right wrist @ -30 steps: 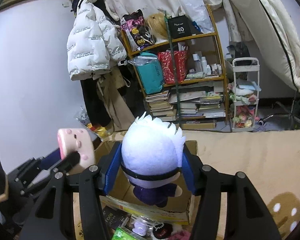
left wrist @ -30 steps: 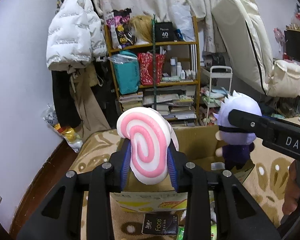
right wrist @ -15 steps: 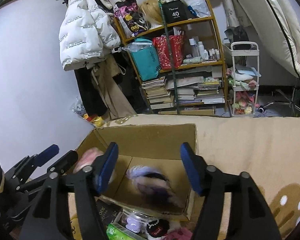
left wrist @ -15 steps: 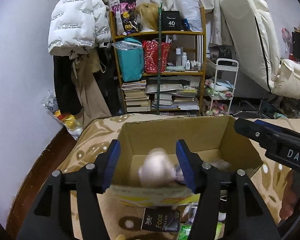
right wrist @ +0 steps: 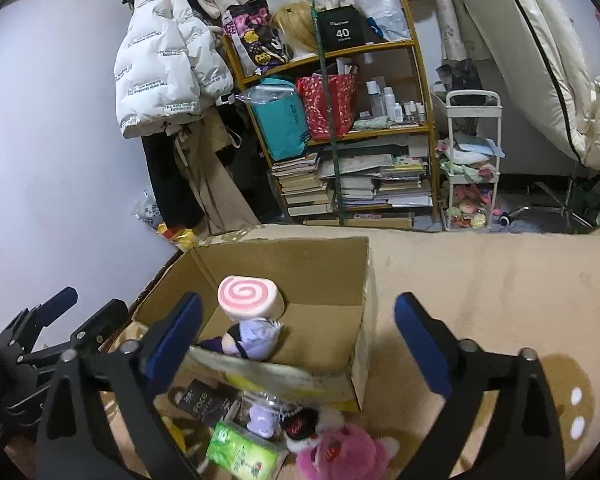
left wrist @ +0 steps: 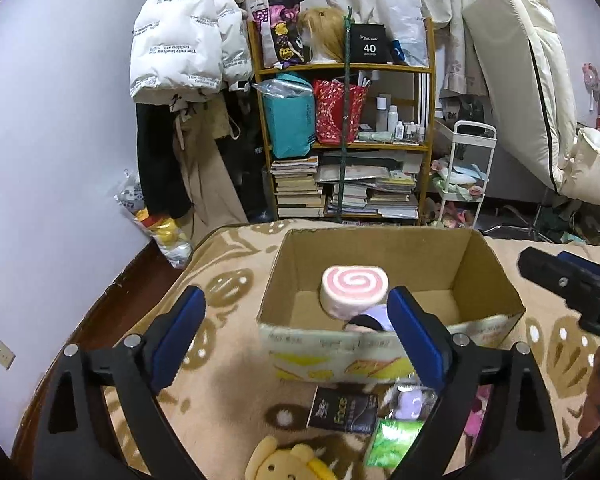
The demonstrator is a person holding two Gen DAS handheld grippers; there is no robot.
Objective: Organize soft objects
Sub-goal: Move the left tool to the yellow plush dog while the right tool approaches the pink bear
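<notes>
An open cardboard box (left wrist: 380, 346) stands on a beige patterned blanket. Inside it a pink-and-white swirl plush (left wrist: 354, 290) rests on a white-haired doll in purple (left wrist: 374, 316). My left gripper (left wrist: 294, 300) is just in front of the box, its jaws opening wide and holding nothing. In the right wrist view the same box (right wrist: 358, 356), swirl plush (right wrist: 248, 296) and doll (right wrist: 248, 338) appear. My right gripper (right wrist: 298, 304) hovers over the box's near edge, jaws opening, nothing gripped. The left gripper (right wrist: 90, 302) shows at the far left there.
In front of the box lie a yellow bear plush (left wrist: 288, 460), a black packet (left wrist: 342, 410), a green tissue pack (right wrist: 244, 450), a small purple toy (right wrist: 262, 418) and a pink plush (right wrist: 340, 452). A crowded shelf (left wrist: 340, 140) and hanging coats stand behind.
Both grippers opened. The swirl plush left the left gripper and the doll left the right one; both dropped into the box and now lie there still.
</notes>
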